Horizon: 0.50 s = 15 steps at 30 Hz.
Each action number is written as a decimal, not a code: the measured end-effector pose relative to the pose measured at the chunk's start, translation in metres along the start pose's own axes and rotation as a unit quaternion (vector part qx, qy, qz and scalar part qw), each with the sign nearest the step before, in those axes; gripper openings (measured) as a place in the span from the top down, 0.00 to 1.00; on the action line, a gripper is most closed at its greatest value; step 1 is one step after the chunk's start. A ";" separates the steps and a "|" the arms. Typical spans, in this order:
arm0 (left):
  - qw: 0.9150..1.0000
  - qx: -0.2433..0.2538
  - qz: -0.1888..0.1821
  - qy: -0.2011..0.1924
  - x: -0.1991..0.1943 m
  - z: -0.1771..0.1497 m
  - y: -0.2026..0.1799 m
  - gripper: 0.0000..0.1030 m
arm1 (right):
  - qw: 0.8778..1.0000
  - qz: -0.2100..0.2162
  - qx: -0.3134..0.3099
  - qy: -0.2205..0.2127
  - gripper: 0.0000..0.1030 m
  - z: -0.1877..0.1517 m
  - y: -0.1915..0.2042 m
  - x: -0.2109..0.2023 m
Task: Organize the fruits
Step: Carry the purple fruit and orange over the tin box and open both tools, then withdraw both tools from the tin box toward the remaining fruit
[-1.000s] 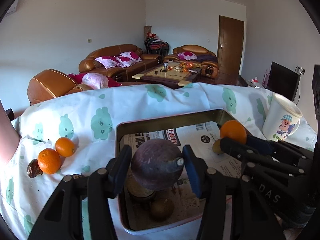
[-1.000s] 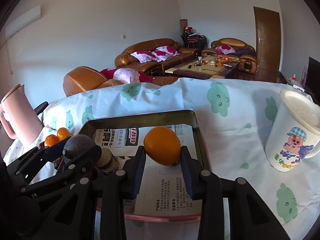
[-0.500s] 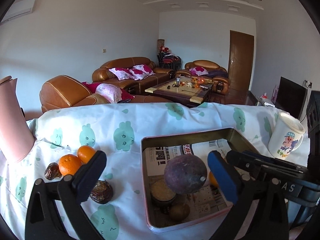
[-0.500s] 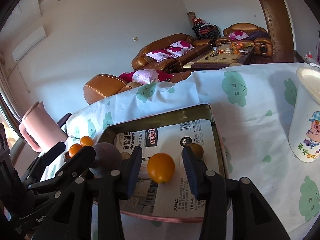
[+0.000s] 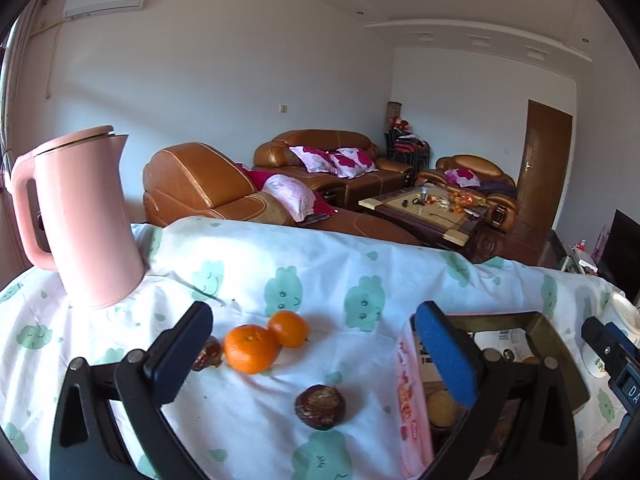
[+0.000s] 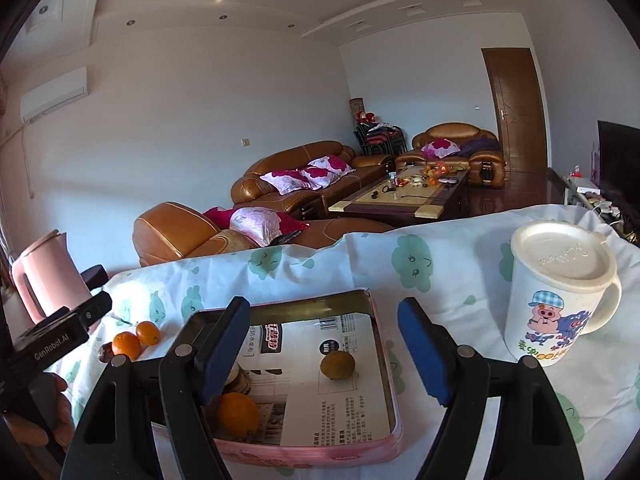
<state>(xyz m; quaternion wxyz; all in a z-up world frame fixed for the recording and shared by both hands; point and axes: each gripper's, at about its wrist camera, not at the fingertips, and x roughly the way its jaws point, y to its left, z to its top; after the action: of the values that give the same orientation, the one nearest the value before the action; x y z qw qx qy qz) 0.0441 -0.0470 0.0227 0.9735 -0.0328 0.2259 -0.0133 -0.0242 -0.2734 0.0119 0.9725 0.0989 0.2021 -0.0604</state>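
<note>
A pink-sided metal tray lined with newspaper sits on the cloud-print cloth; its rim also shows in the left wrist view. In it lie an orange and a small yellow-brown fruit. My right gripper is open and empty above the tray. My left gripper is open and empty above the cloth left of the tray. Below it lie two oranges, a dark wrinkled fruit and a small brown fruit.
A pink kettle stands at the far left of the table. A white lidded mug with a cartoon pig stands right of the tray. Sofas and a coffee table lie beyond the table's far edge.
Both grippers let go of their fruit into the tray and opened wide. My left gripper swung left over the loose fruit. My right gripper pulled back and up.
</note>
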 end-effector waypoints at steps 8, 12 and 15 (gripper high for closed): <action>0.999 0.031 0.022 0.015 -0.001 -0.014 0.015 0.00 | 0.998 0.015 -0.067 -0.005 0.25 -0.013 0.033 -0.009; 0.999 0.014 0.026 0.020 -0.002 -0.012 0.028 0.00 | 0.991 0.078 -0.106 0.025 0.25 -0.023 0.064 -0.006; 0.999 0.008 0.031 0.022 -0.002 -0.011 0.035 0.00 | 0.982 0.088 -0.159 0.049 0.25 -0.033 0.089 0.000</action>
<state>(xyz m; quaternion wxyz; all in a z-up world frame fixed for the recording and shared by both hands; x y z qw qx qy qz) 0.0378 -0.0128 0.0118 0.9684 -0.0177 0.2483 0.0145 -0.0233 -0.1794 -0.0030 0.9663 -0.0369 0.2470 0.0628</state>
